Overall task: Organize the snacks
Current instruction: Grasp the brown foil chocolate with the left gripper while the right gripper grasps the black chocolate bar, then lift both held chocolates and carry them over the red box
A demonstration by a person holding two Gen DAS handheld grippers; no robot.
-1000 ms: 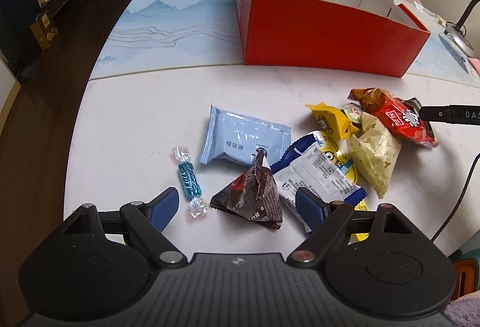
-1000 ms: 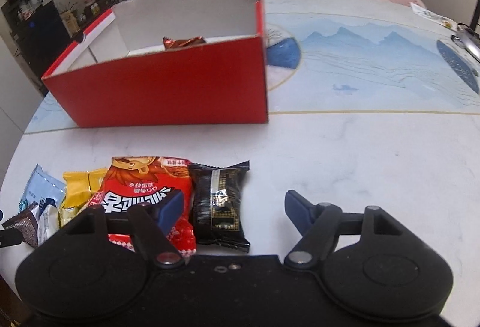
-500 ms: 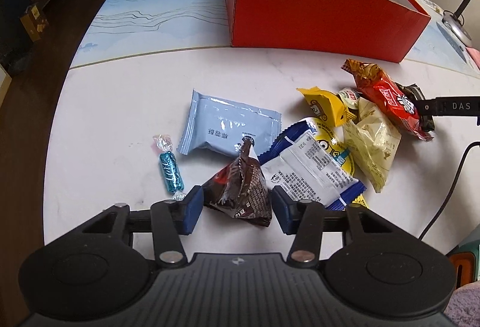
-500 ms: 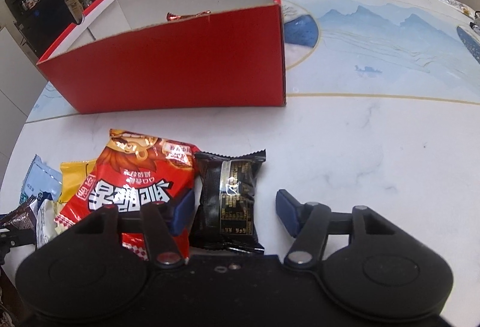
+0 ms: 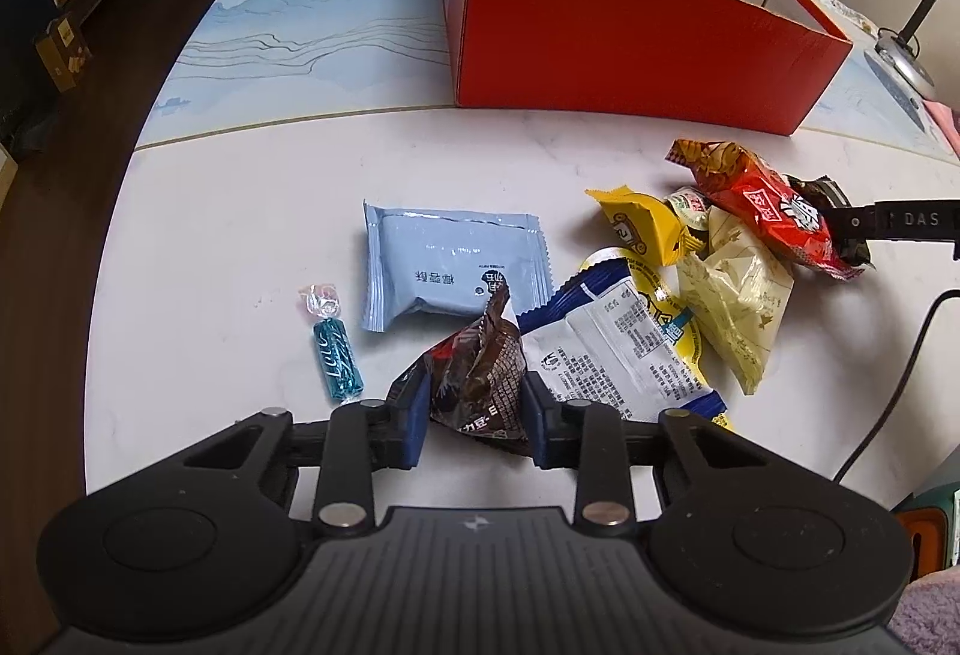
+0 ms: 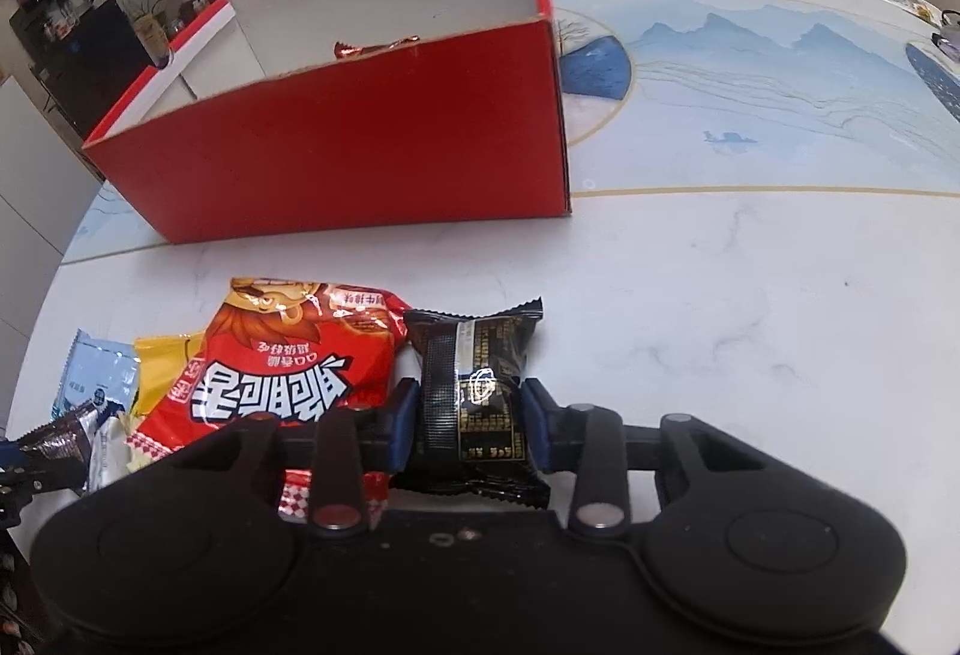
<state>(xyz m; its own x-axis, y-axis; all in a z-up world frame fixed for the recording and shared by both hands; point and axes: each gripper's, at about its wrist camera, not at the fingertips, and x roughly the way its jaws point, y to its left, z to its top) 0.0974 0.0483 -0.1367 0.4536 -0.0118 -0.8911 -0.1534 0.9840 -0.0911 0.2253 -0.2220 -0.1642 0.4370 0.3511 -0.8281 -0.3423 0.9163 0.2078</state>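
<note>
A brown triangular packet (image 5: 480,373) lies on the white table between the blue pads of my left gripper (image 5: 474,418), whose jaws are closing and press on both of its sides. My right gripper (image 6: 468,427) is shut on a black packet (image 6: 474,373) that rests on the table beside a red snack bag (image 6: 288,361). The open red box (image 5: 630,48) stands behind the snacks. In the right wrist view a foil wrapper (image 6: 378,47) peeks over the wall of the red box (image 6: 360,144).
Loose on the table are a light blue packet (image 5: 444,259), a wrapped blue candy (image 5: 337,361), a yellow packet (image 5: 636,229), a white and blue packet (image 5: 612,337) and a cream packet (image 5: 738,295). A black cable (image 5: 900,385) runs along the right edge.
Both grippers have gone from wide open to shut. The left one closed round the brown packet, the right one round the black packet. Neither hand has shifted.
</note>
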